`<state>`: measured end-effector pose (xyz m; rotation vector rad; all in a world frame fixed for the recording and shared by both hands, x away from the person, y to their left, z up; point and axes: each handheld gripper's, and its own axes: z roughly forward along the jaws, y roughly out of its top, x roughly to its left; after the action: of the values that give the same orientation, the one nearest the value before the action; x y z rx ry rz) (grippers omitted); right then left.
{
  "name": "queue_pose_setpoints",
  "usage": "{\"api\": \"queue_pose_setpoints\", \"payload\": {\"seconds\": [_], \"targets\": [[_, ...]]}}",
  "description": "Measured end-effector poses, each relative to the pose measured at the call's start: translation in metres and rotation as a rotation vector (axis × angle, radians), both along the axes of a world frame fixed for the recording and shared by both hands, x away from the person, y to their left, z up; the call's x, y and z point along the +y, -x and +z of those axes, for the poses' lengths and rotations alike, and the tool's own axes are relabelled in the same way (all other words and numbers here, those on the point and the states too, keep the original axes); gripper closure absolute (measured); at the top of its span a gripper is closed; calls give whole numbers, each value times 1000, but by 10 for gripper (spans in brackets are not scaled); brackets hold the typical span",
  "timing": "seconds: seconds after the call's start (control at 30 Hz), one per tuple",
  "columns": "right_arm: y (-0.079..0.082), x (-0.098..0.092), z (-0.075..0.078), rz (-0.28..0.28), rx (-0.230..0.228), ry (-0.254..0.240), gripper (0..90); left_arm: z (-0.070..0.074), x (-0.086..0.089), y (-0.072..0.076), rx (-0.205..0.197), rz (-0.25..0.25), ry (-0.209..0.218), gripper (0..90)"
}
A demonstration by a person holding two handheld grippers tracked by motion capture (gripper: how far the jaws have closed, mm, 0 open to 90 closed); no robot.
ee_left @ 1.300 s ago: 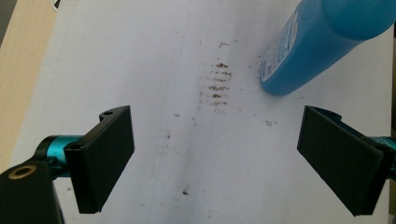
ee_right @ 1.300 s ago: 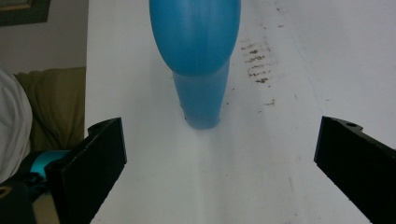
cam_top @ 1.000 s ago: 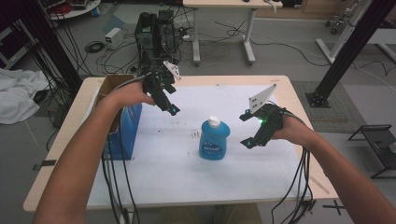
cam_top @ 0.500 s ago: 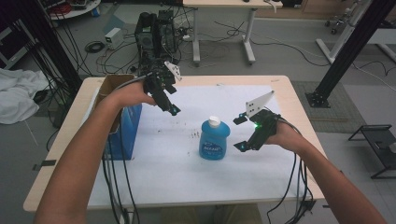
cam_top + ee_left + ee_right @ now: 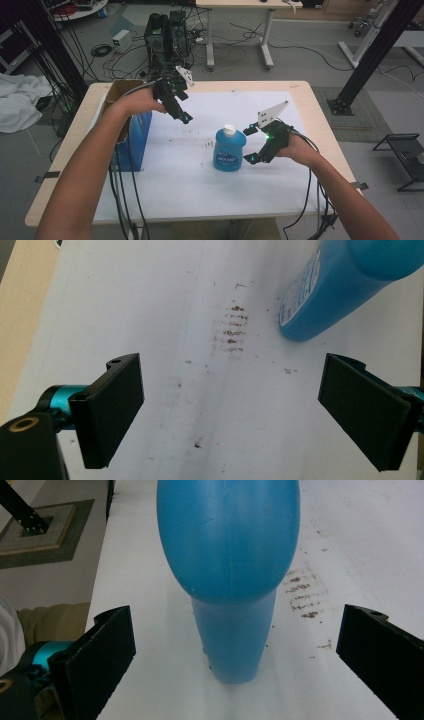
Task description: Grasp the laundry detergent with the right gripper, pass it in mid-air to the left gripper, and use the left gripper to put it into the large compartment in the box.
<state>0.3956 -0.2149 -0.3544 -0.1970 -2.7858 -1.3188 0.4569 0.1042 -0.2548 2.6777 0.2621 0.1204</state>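
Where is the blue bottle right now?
In the high view the blue bottle stands upright near the middle of the white mat, just left of the right hand-held gripper, whose open jaws face it without touching.

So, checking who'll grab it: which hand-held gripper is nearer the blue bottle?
Right. The right hand-held gripper sits just beside the blue bottle, jaws open toward it; the left hand-held gripper hovers farther off, up-left.

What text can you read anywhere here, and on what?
Bottle label, high view: white brand lettering, too blurred to read.
Bottle label, left gripper view: small print at a steep angle, too small to read.
Blue box: no text visible.
Right gripper and left gripper: no markings to read.
No legible words, numbers or signs.
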Motion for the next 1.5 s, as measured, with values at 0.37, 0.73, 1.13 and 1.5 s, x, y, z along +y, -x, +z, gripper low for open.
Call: {"api": "queue_pose_setpoints", "payload": {"seconds": [0.37,0.73,1.13,1.5], "targets": [[0,5,-11,-9,11,-36,13,-1,-1,-1,1,-7,-7,110],[0,13,-17,-17,30,-54,13,-3,-2,1,10,17,11,110],[-1,24,-27,-9,16,-75,13,-4,-2,1,4,15,14,110],[-1,33,-35,-21,1,-105,13,-2,-1,0,1,-1,-11,111]]}}
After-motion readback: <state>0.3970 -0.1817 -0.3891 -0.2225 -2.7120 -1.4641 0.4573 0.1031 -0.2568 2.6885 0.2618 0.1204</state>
